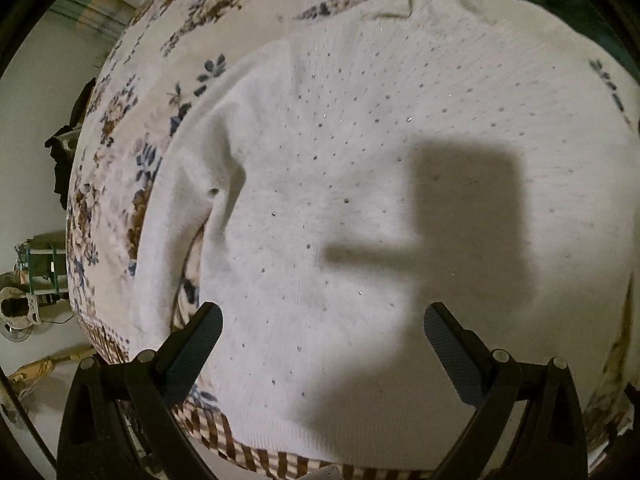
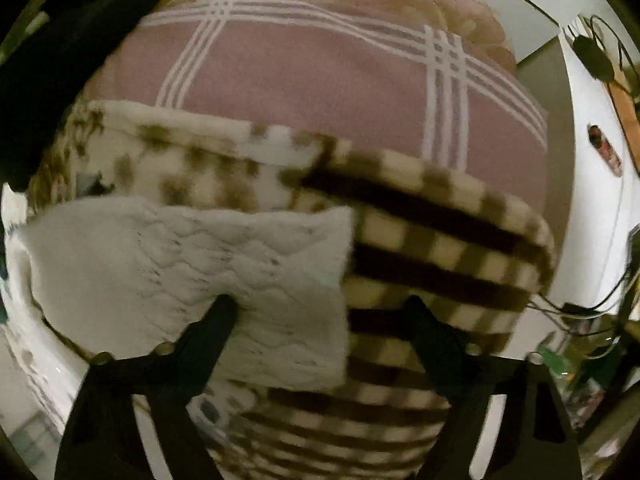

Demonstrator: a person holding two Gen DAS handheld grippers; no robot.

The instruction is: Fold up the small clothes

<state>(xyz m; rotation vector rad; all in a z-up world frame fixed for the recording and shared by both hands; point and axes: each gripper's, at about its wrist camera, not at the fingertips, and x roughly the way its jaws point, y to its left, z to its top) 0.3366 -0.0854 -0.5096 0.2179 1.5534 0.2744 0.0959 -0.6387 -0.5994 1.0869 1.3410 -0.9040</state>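
Your left claw (image 1: 322, 330) stands wide over the soft, limp white sweater (image 1: 360, 184); pinch its hem at the frame's bottom.

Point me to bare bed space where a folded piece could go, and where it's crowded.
Free: floral blanket above and left of the white sweater, up to the bed edge; pink plaid cover above the checkered blanket. Crowded: the sweater fills the middle under the left gripper; the white lace piece lies under the right gripper.
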